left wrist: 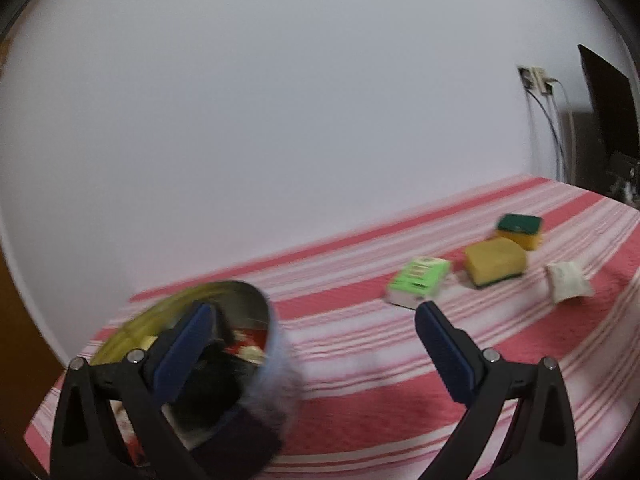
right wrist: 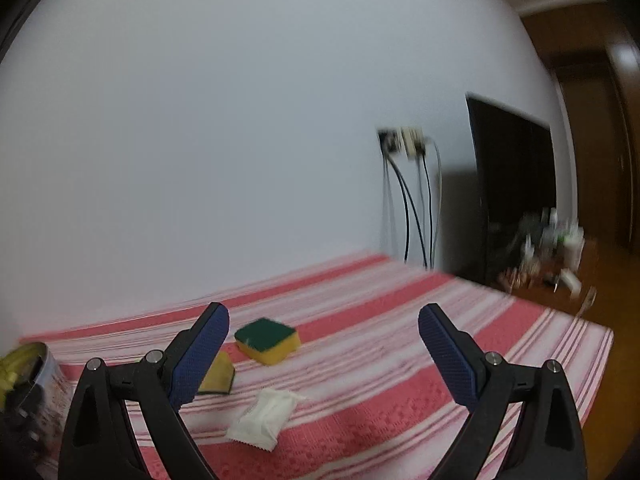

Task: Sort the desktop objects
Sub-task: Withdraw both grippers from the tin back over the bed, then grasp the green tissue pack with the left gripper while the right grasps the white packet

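We see the things to be sorted lying on a red-and-white striped cloth [left wrist: 360,364] over the table: a green-and-white packet [left wrist: 418,281] at the left of the group, a yellow sponge [left wrist: 495,261] just to its right, a second sponge with its green side up [left wrist: 520,230] just beyond that, and a white sachet [left wrist: 568,281] at the right, a little apart. At the near left a round tin [left wrist: 244,344] holds yellow and dark items, blurred. Our left gripper [left wrist: 316,330] hangs released, jaws spread wide, its left finger over the tin's mouth and gripping nothing. Our right gripper [right wrist: 324,340] is likewise spread wide and empty above the cloth, with the green-topped sponge [right wrist: 267,340] and the sachet [right wrist: 264,418] between its fingers in view. Beyond stand a white wall [right wrist: 200,140], a socket with cables [right wrist: 404,142] and a dark screen [right wrist: 514,184].
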{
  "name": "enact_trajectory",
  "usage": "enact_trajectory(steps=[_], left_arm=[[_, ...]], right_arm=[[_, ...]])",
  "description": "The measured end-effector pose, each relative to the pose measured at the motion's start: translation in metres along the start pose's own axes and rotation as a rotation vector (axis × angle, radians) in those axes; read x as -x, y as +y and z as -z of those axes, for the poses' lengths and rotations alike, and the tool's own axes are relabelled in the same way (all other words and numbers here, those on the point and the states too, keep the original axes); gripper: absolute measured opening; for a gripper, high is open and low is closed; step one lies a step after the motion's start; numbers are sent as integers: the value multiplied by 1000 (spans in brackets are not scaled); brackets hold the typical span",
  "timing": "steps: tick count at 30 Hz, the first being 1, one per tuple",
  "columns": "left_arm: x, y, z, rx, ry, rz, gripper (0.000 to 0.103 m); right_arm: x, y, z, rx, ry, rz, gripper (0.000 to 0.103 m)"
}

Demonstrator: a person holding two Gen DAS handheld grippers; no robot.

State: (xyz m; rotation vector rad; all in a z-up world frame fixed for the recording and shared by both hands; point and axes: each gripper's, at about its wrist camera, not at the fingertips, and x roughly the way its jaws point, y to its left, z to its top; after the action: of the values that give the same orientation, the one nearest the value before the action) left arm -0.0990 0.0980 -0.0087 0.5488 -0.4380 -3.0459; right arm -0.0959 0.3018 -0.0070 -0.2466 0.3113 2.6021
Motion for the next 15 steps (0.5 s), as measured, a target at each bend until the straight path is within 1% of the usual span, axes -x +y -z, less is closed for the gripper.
enact_trajectory(steps=[2,5,8,9,10,11,12,13,15], left_arm=[[-5,-9,-3,0,30,40,102],[-14,-26,-7,-44,63,48,102],[-22,-40,-9,-68,105,79,102],[-25,-41,-10,-66,123,96,102],[-29,-44,-9,-62,139,103,102],[-33,-44,-9,-50,162,109,102],[-35,-42,-9,-39,174,112,102],[-35,-40,-9,-28,184,116,102],[-36,-37,-7,-9,202,124,102]], right_arm=[[-7,-3,1,26,44,19,97],[-17,-3,3,53,129,3,97],[-30,8,11,99,254,-45,97],[-38,12,14,96,310,-75,97],[-44,15,16,88,347,-102,96],[-51,18,18,78,391,-135,92],[-60,23,21,70,450,-174,83],[-68,26,24,65,495,-191,77],[-84,35,32,74,584,-184,67]])
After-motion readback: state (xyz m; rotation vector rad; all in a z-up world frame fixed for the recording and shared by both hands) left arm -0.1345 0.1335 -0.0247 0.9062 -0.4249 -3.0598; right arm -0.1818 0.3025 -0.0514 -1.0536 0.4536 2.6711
